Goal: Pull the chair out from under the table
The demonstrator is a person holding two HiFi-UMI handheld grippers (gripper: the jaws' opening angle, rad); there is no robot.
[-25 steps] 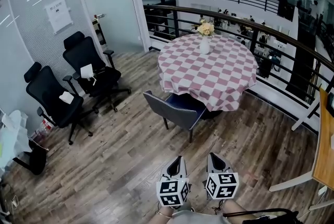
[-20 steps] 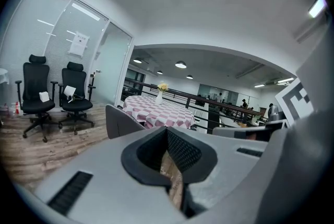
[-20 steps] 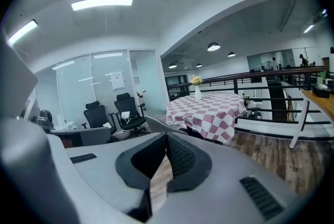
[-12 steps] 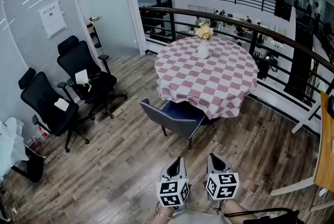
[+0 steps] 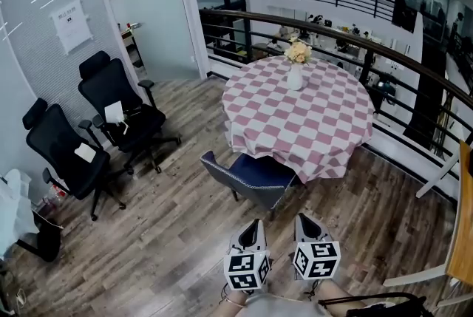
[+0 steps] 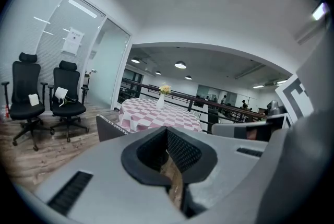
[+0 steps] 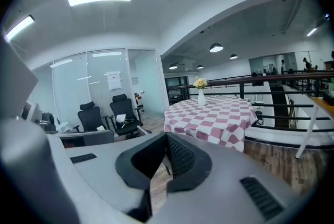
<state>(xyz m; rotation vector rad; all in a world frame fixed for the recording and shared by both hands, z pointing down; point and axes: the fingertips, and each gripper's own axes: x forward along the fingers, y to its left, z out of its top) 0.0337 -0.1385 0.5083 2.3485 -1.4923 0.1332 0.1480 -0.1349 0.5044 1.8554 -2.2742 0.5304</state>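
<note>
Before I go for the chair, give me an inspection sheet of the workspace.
Surface: wood plank floor.
Job's things: dark chair, seat partly under the round checked table, backrest toward the person.
Clutter: vase of flowers on the table; white items on two black office chairs.
Grippers: left gripper and right gripper both shut, empty, short of the chair.
Cables: nothing seen on the floor.
Surroundings: curved railing behind the table; glass wall at left.
</note>
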